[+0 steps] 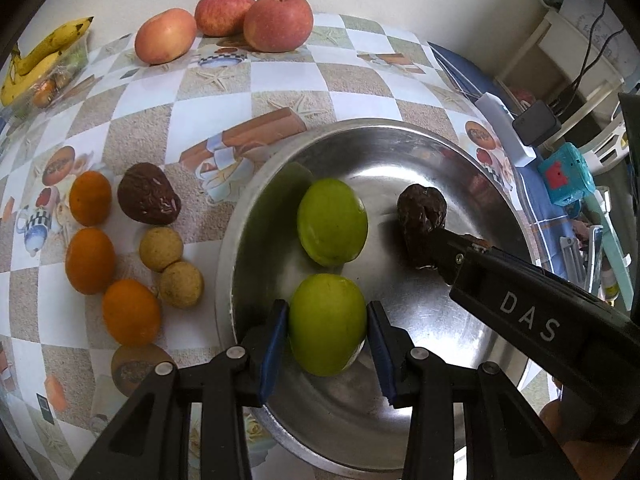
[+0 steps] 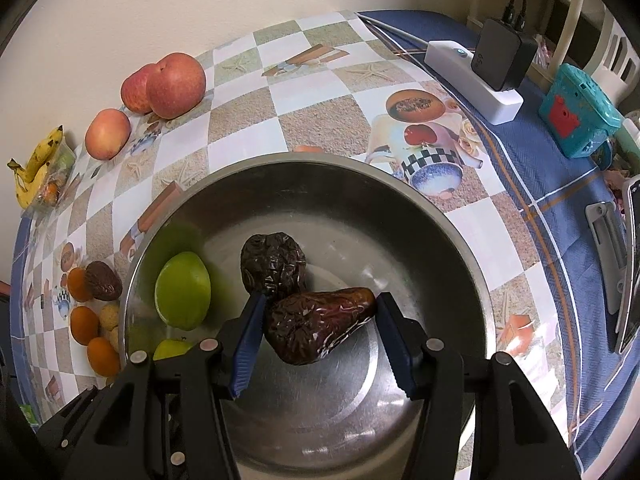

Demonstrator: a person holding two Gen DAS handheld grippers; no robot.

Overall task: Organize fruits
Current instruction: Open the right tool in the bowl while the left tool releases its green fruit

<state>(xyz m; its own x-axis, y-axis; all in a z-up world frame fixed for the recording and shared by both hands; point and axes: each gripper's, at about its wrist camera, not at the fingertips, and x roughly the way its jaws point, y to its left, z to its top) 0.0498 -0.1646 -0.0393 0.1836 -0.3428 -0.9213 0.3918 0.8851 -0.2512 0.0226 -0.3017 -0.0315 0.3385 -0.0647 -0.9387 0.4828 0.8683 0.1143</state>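
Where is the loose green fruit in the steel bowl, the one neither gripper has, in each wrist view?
Left wrist: the loose round green fruit lies mid-frame in the steel bowl, beyond the green fruit between the left gripper's pads.
Right wrist: left side of the bowl, the green fruit left of the loose dark wrinkled fruit.
Shared landmark: that loose dark wrinkled fruit.

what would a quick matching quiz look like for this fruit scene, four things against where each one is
Things:
1. green fruit
2. wrinkled dark fruit
3. oranges
4. red apples

Places:
A. on the cloth, far side by the wall
B. between the left tool's pads
C. on the cloth, outside the steel bowl
D. between the right tool's pads

Pairs: 1-B, 2-D, 3-C, 4-A
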